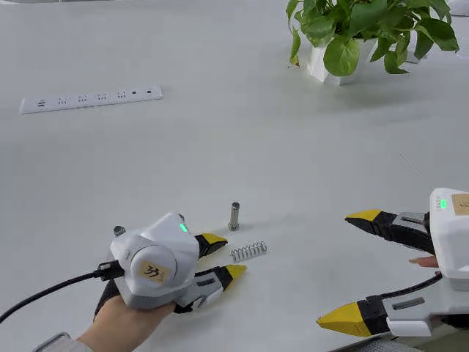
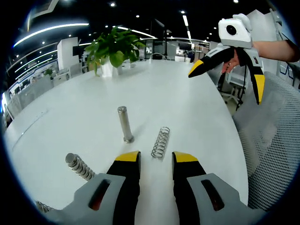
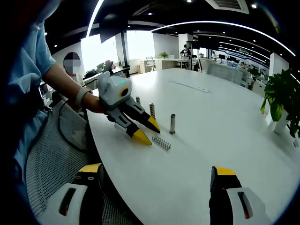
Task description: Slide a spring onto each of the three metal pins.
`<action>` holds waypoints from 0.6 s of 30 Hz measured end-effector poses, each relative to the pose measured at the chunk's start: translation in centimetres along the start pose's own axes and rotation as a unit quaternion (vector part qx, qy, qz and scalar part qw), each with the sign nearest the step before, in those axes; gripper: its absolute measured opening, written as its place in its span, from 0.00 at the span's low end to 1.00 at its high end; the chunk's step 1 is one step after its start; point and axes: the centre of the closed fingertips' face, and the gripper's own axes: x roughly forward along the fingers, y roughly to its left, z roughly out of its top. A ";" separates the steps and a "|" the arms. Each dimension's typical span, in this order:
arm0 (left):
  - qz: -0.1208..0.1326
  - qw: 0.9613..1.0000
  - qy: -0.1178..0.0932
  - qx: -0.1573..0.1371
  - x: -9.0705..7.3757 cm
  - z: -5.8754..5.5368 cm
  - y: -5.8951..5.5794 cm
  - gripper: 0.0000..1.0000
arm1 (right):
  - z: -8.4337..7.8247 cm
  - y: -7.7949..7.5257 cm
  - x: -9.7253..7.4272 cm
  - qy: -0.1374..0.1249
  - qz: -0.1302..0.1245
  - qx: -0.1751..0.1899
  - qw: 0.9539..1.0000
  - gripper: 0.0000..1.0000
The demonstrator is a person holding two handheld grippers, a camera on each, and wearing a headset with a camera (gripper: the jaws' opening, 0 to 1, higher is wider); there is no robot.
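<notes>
A loose spring (image 1: 248,251) (image 2: 161,141) (image 3: 161,142) lies flat on the white table, just ahead of my left gripper (image 1: 229,255) (image 2: 156,158) (image 3: 150,133), which is open and holds nothing. Just beyond the spring a bare metal pin (image 1: 234,215) (image 2: 124,123) (image 3: 172,123) stands upright. A second pin (image 1: 119,231) (image 2: 78,166) (image 3: 152,110) wears a spring and sits beside the left gripper's body. A third pin (image 3: 138,100) stands behind it, partly hidden. My right gripper (image 1: 343,268) (image 3: 157,169) (image 2: 225,84) hovers wide open and empty to the right.
A white power strip (image 1: 91,98) lies at the far left of the table. A potted plant (image 1: 366,33) (image 2: 112,47) (image 3: 281,98) stands at the far right. The left gripper's cable (image 1: 44,293) trails off toward the table's near edge. A mesh chair (image 2: 276,154) sits beside the table.
</notes>
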 end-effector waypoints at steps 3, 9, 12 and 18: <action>0.000 1.000 -0.003 -0.003 0.1 0.0 -0.1 0.21 | -0.1 0.1 0.0 0.000 0.000 0.003 1.000 0.94; 0.002 1.000 -0.011 0.001 0.3 0.2 -0.2 0.15 | -0.2 0.1 0.1 0.001 0.002 0.007 1.000 0.93; 0.002 1.000 -0.013 0.001 0.5 0.3 -0.2 0.13 | -0.1 0.2 0.2 0.001 0.003 0.007 1.000 0.93; 0.002 1.000 -0.017 0.002 0.6 0.4 -0.5 0.10 | -0.2 0.4 0.5 0.003 0.005 0.008 1.000 0.92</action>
